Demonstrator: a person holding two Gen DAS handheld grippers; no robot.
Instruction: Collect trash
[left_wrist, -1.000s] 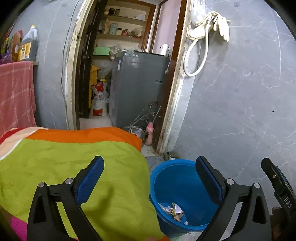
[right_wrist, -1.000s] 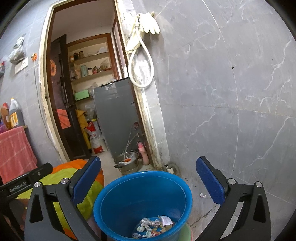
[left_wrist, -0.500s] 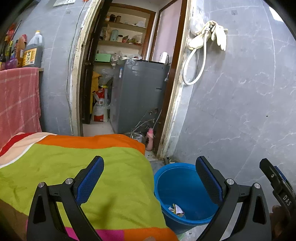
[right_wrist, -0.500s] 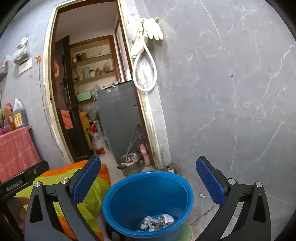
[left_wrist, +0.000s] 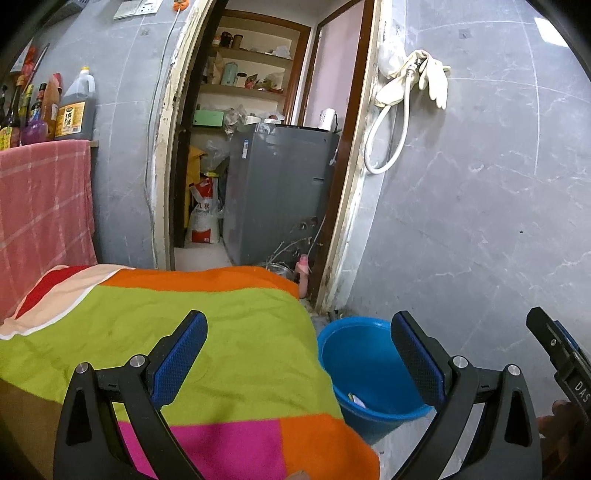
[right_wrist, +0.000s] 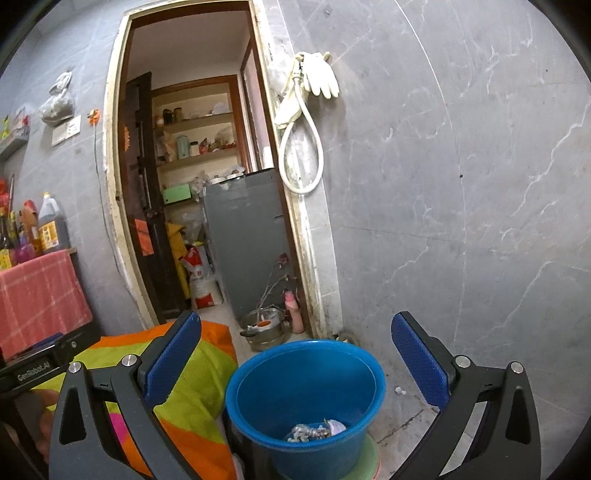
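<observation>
A blue bucket (right_wrist: 303, 398) stands on the floor by the grey wall, with crumpled trash (right_wrist: 317, 430) at its bottom. It also shows in the left wrist view (left_wrist: 365, 365), to the right of a table under a bright multicoloured cloth (left_wrist: 177, 343). My left gripper (left_wrist: 297, 358) is open and empty above the cloth's right edge. My right gripper (right_wrist: 295, 362) is open and empty, above and in front of the bucket. Part of the right gripper's body shows at the left view's right edge (left_wrist: 561, 362).
An open doorway (right_wrist: 192, 192) leads to a storeroom with a grey fridge (right_wrist: 243, 240) and shelves. A metal pot (right_wrist: 264, 328) and a pink bottle (right_wrist: 295, 310) stand on the floor by the door frame. A pink towel (left_wrist: 40, 210) hangs at left under bottles.
Both grippers have risen and drawn back a little. The bucket sits lower and smaller in both views. More of the cloth shows in the left wrist view. Jaws stayed open.
</observation>
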